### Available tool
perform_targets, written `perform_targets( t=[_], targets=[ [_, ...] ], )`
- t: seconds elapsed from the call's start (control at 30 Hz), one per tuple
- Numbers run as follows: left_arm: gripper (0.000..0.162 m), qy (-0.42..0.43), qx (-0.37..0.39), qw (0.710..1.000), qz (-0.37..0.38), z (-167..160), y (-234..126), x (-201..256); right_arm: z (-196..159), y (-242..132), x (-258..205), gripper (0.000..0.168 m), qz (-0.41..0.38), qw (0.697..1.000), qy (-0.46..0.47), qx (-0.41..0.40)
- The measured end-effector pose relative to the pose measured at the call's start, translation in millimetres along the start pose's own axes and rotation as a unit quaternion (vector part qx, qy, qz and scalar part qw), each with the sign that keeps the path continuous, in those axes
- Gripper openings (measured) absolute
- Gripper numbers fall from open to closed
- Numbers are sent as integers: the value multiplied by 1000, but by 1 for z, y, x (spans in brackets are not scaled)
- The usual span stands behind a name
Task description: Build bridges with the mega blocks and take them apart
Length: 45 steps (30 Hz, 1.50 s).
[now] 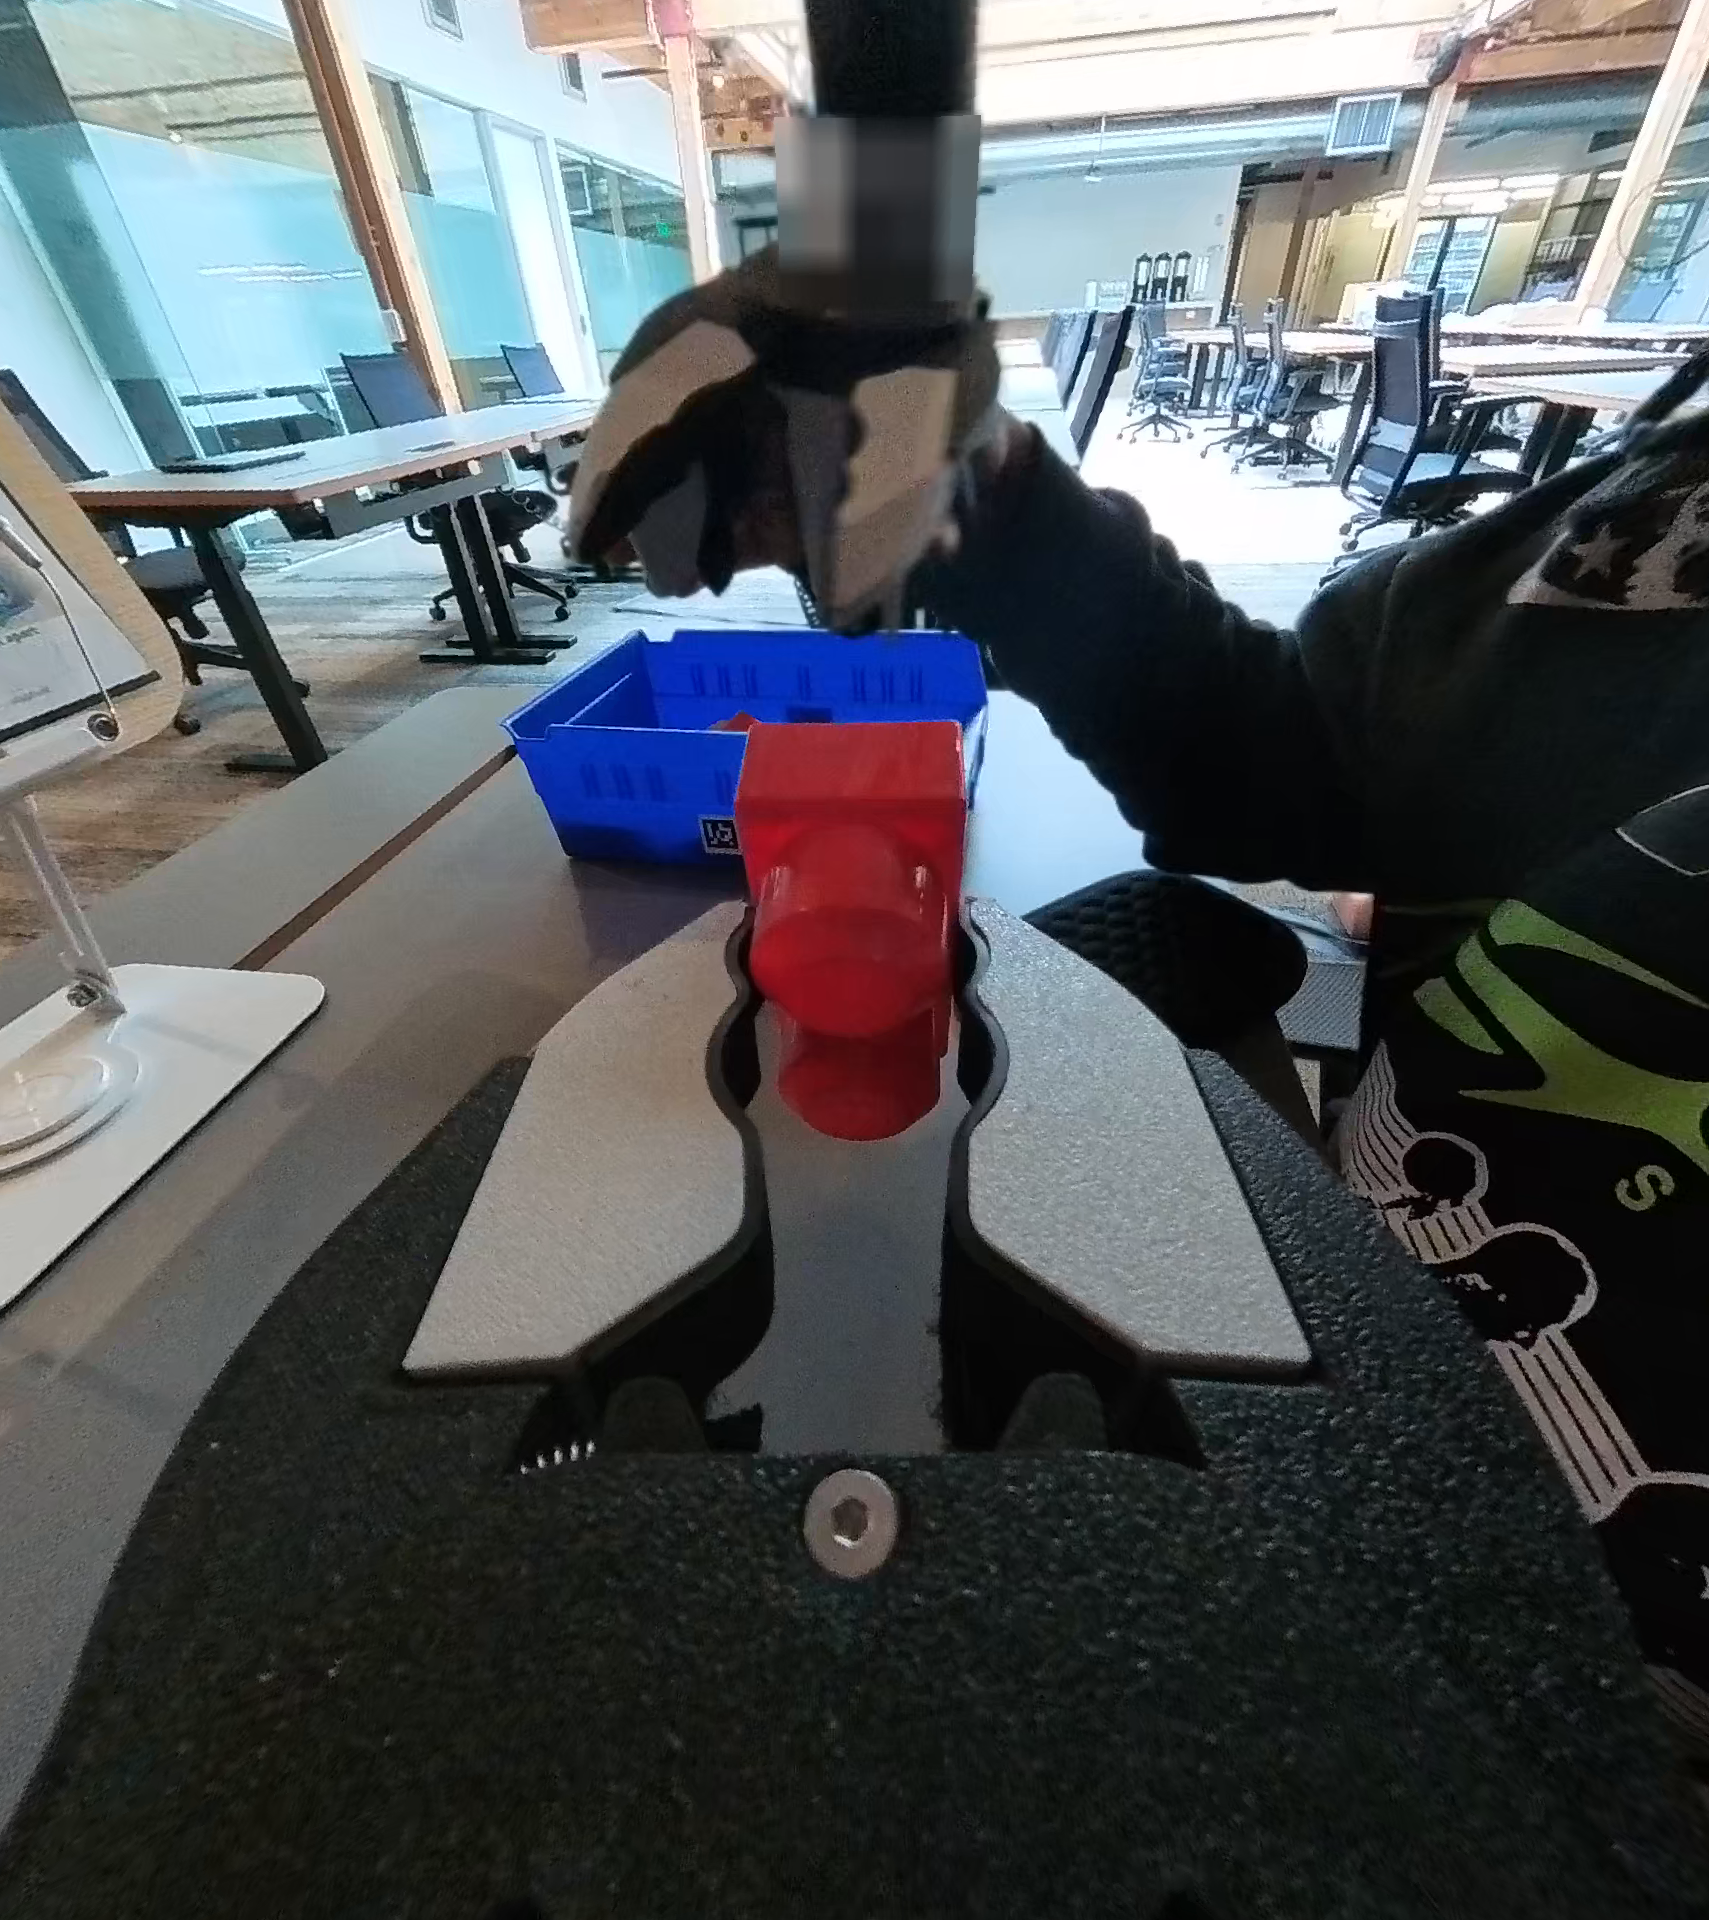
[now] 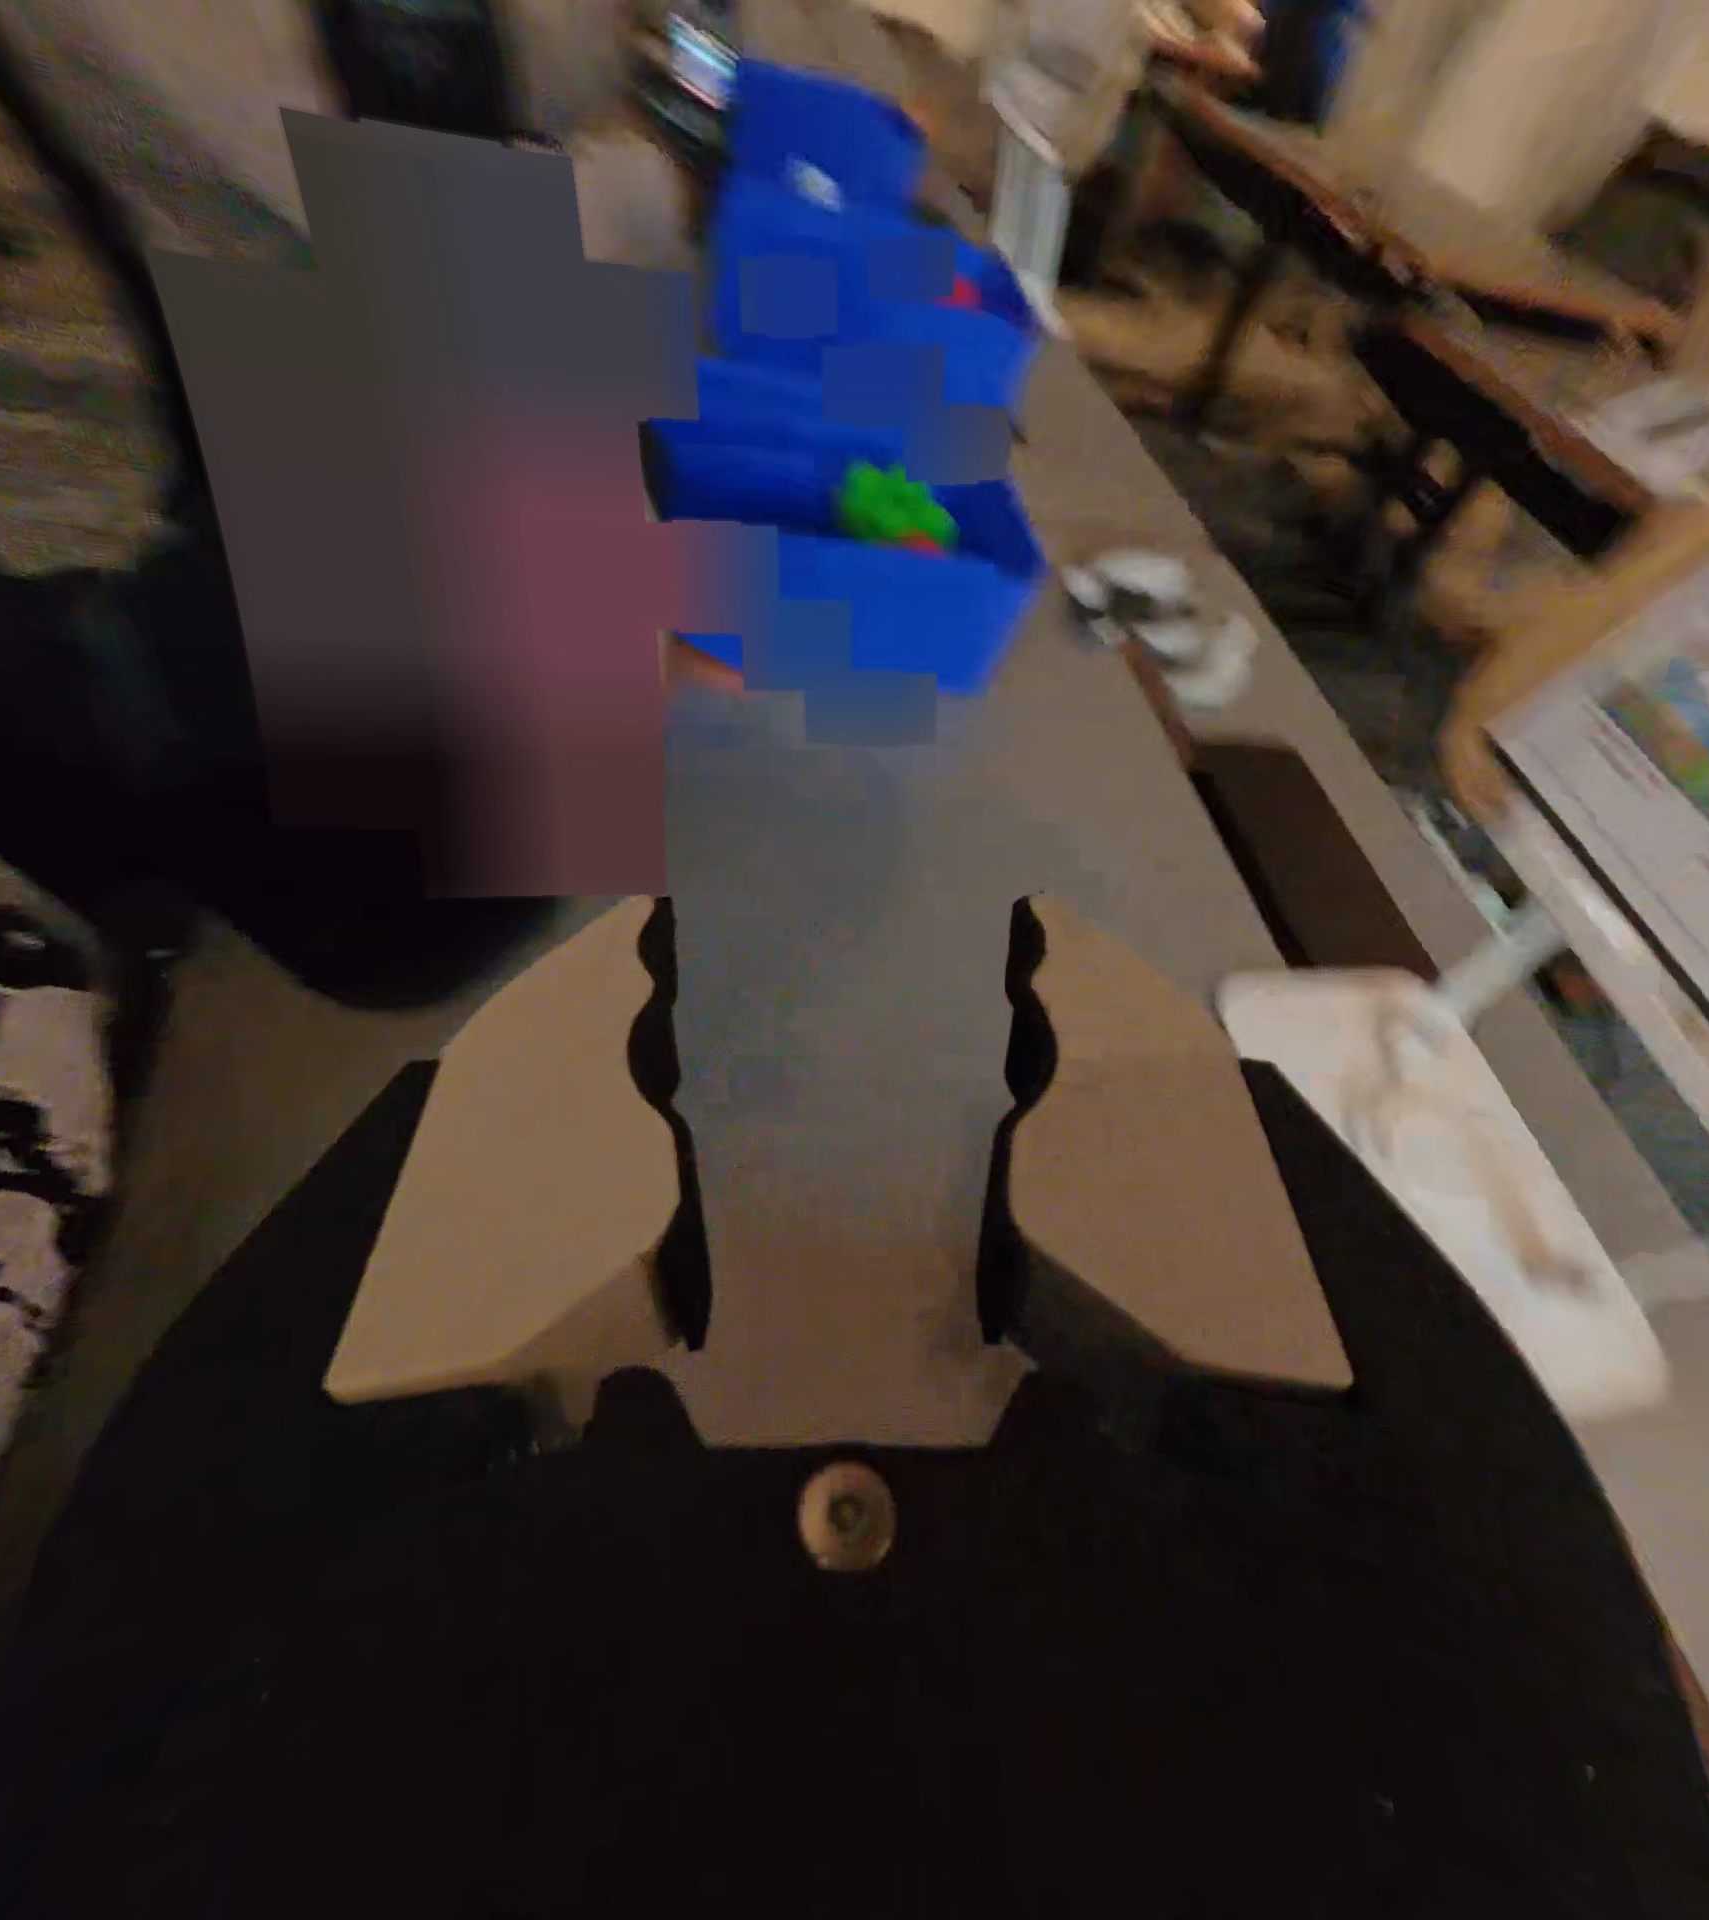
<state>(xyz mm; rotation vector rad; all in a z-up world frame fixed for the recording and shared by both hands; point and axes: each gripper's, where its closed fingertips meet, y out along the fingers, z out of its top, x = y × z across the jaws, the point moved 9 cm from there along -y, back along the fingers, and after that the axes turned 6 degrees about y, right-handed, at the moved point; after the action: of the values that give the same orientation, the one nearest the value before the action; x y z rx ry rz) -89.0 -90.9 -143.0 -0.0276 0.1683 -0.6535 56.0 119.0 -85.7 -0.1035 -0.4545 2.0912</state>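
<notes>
While my left claw (image 1: pixel 855 997) clenched a red plastic mega block (image 1: pixel 855 914) between its grey fingers above the dark table (image 1: pixel 434 935), my right claw (image 2: pixel 842 1039) hung released and empty, jaws apart. Beyond the block sat a blue plastic bin (image 1: pixel 621 790); something green (image 2: pixel 891 504) lay inside.

My left claw (image 1: pixel 855 997): black pebbled body, two pale grey textured fingers (image 1: pixel 621 1153) with wavy black inner edges, silver hex screw (image 1: pixel 851 1523) at centre. Right claw (image 2: pixel 845 1122) — same build, same screw (image 2: pixel 846 1516). I wear black sleeve (image 1: pixel 1193 717), black shirt — green and grey print.
</notes>
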Motion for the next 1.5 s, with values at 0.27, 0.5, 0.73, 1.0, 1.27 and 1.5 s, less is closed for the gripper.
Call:
perform_targets(
  t=[0.27, 0.5, 0.73, 1.0, 1.27, 1.5],
  targets=[
    [35, 3, -3, 1000, -6, -1, 2, 2, 37, 81, -60, 57, 126, 989, -77, 8],
    [35, 2, -1, 1000, -8, -3, 3, 3, 30, 91, -60, 36, 129, 989, -68, -7],
    [60, -3, 13, 1000, 0, -6, 8, 0, 32, 68, -53, 35, 87, 993, -74, 16],
    [68, -16, 21, 1000, 10, -10, 6, -4, 4, -14, -20, 35, -76, 996, -40, 7],
    [56, -6, 26, 999, 32, -12, 2, -7, -86, -140, 14, 36, -385, 918, 66, -70],
    [51, -4, 15, 999, 34, -15, 4, -8, -167, -181, 29, 36, -491, 844, 171, -133]
  ],
)
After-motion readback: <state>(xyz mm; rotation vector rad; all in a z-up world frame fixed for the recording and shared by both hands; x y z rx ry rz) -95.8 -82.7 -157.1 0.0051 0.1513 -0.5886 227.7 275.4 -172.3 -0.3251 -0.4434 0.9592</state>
